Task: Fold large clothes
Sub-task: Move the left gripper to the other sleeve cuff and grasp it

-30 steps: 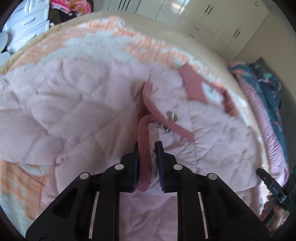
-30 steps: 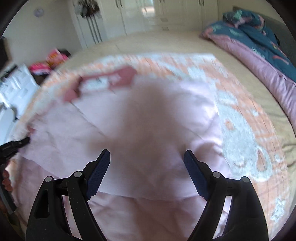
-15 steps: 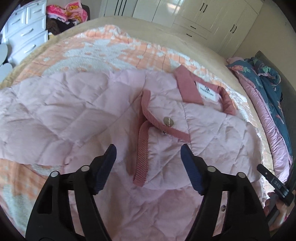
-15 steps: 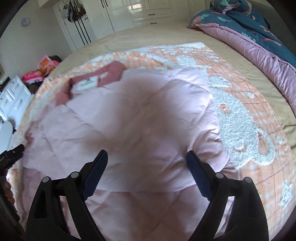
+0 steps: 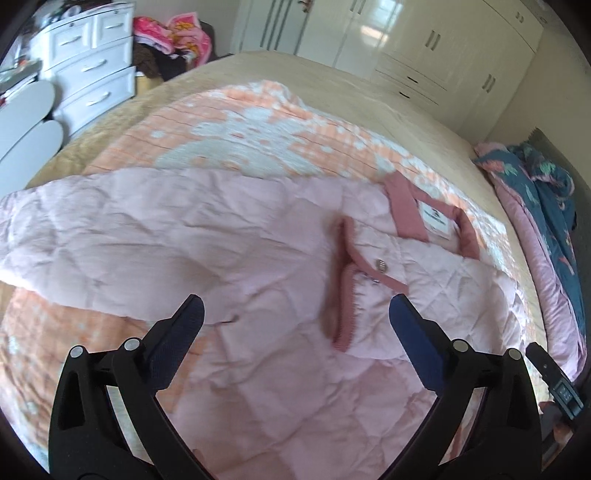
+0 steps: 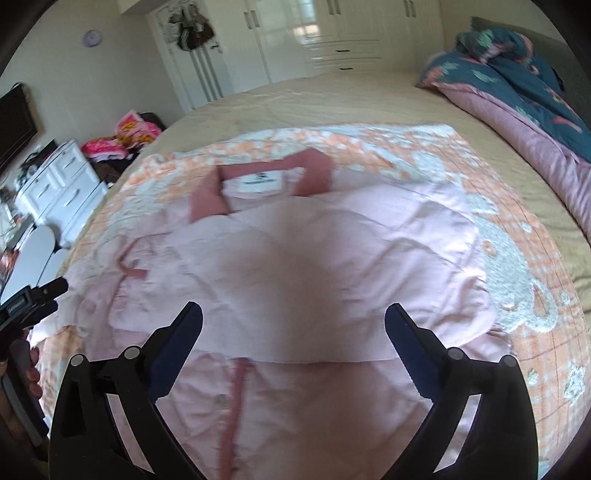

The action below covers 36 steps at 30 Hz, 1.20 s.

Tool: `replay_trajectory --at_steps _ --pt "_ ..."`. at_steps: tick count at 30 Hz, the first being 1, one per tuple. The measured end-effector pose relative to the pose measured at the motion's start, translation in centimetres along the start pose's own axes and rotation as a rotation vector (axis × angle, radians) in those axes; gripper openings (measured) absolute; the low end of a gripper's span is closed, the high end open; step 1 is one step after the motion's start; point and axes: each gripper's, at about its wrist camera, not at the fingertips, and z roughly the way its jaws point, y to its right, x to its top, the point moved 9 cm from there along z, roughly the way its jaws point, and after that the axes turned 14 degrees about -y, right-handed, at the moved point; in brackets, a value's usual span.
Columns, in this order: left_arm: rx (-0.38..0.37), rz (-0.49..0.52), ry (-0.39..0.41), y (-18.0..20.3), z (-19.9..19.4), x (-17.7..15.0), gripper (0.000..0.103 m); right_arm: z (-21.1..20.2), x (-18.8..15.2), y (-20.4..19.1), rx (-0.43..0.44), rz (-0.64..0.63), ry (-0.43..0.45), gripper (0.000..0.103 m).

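Pink quilted jacket (image 5: 229, 240) spread on the bed's orange blanket (image 5: 258, 122).
Left tool (image 5: 295, 317) and right tool (image 6: 293, 325) both hover above it, jaws wide, holding nothing.

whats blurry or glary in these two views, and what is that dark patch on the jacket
Left wrist view: motion blur smears the ribbed cuff; glare on the wardrobe doors. Right wrist view: a soft dark patch, likely a shadow, sits mid pink quilted jacket; the collar is slightly soft. Both views bend the bed's edges, fisheye fashion.
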Motion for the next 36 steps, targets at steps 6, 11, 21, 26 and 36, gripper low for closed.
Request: replay_trajectory --at_steps 6,11,21,26,36 --pt "0.035 -0.04 0.014 -3.6 -1.4 0.0 0.094 -1.1 0.5 -5.4 0.03 -0.071 0.02 0.099" --pt "0.048 -0.077 0.025 -6.8 -2.6 0.0 0.094 -1.4 0.7 -9.3 0.046 -0.123 0.034 0.099" --pt "0.069 -0.214 0.069 -13.7 -5.1 0.6 0.094 -1.2 0.9 -17.9 0.095 -0.219 0.036 0.099" --pt "0.115 -0.291 0.093 -17.4 -6.1 0.8 0.094 -1.2 0.5 -22.8 0.117 -0.296 0.04 0.099" --pt "0.104 -0.476 0.09 -24.6 -6.2 0.1 0.094 0.5 -0.9 -31.3 0.174 -0.408 0.0 0.099"
